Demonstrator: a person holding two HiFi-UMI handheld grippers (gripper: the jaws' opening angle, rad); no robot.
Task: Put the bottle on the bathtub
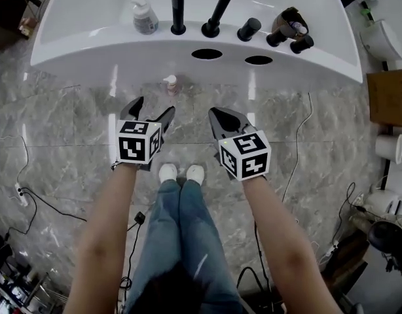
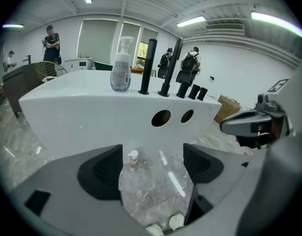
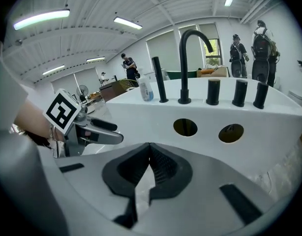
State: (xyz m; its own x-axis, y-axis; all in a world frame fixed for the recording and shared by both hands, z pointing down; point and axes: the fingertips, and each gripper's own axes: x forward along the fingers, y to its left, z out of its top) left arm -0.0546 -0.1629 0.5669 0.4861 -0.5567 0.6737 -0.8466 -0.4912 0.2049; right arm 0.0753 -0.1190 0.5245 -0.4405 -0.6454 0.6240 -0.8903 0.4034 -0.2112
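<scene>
The small pinkish pump bottle is standing on the grey marble floor below the white bathtub. The left gripper is lining up at its six o'clock, jaws gaping apart, probably to straddle it. The right gripper is idling alongside, jaws pressed together on nothing.

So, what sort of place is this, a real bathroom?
Probably not a home bathroom, rather an open hall or showroom: a white bathtub with a black faucet stands on a marble floor with loose cables, and people with backpacks stand behind it.
</scene>
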